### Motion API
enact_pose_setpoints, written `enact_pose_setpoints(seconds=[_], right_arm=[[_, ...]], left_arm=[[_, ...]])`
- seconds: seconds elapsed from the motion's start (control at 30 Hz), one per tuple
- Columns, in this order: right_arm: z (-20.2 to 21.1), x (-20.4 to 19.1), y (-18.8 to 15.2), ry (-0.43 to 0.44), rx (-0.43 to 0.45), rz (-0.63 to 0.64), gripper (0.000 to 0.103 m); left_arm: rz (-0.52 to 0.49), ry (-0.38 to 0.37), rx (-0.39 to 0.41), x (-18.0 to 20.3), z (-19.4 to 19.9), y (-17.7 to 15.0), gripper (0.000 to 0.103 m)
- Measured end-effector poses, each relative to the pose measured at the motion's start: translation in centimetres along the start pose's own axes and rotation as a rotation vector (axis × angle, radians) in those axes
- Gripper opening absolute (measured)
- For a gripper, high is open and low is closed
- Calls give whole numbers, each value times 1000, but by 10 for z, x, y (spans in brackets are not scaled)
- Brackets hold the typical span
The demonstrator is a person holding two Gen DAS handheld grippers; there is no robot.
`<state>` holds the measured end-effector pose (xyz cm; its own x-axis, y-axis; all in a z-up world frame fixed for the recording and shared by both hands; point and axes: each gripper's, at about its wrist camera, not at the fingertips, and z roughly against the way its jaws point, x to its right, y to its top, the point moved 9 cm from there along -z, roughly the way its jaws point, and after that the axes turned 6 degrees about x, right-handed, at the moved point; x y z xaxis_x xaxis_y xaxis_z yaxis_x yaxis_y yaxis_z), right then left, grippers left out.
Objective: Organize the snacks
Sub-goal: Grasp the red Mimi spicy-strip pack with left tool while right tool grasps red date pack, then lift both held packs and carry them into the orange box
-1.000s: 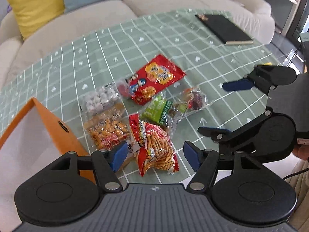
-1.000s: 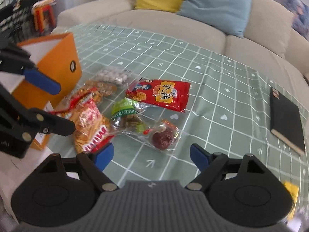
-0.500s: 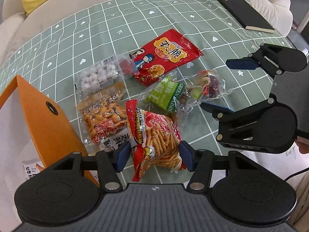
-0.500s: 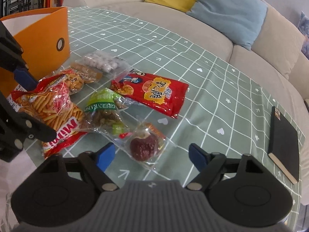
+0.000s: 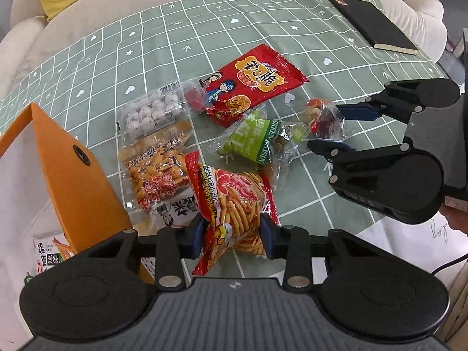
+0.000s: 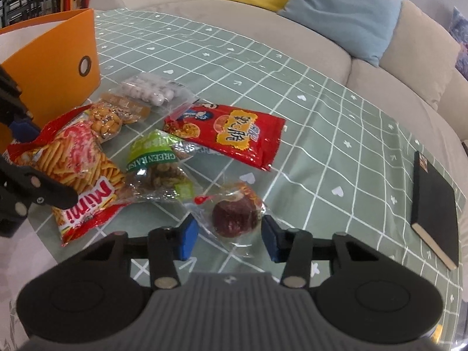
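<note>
Squeezing in on the stick-snack bag [image 5: 234, 201], my left tongs [image 5: 232, 237] have just been closing, and both blue pads now press the bag's lower end, so it is pinched between them. The bag's long axis runs away from me toward the middle of the counter [image 5: 163, 44], its crimped red top pointing to the far edge and tipped a little left. It lies near the counter's near edge, just beside the orange box [image 5: 73, 175] at the near left corner.

My right tongs [image 6: 228, 235] have also just been closing. The clear-wrapped dark round sweet [image 6: 234, 215] sits between the pads; the right pad seems to meet the wrapper's edge, while the left pad shows a slim gap, so I read them as apart, not yet clamped. The wrapper's long axis slants from the near right toward the far left.

Toward the counter's centre lies the big red packet [image 5: 251, 83], long axis slanting toward the far right corner. The green raisin pack [image 5: 257, 143] lies between it and the stick-snack bag. Left of these are the peanut pack [image 5: 158, 172] and the white-ball pack [image 5: 152, 111]. A black notebook [image 5: 371, 23] rests at the far right edge.
</note>
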<state>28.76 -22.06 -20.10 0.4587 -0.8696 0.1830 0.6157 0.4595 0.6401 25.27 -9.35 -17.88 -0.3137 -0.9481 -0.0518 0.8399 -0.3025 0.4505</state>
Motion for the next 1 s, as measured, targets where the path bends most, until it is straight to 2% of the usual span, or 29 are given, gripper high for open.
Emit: enact_pose_setpoints(seconds=[0.07,0.13,0.43,0.73,1.0], right_arm=[[2,1,0,-1,-6,-19,40],[4,2,-2,-5,-16,-39,32],[29,-3,-15,15,-63,-116,31],[55,-8,-37,35,-136,-284,31],[93,-20,-55,73,-109,-444,31]], left_arm=[[3,1,10,1,3,0,42],[15,-3,19,3,6,-1,42],[66,-17,110,11,29,-3,41],[141,-57,198,10,56,-11,41],[213,-104,286,3,84,-15,41]])
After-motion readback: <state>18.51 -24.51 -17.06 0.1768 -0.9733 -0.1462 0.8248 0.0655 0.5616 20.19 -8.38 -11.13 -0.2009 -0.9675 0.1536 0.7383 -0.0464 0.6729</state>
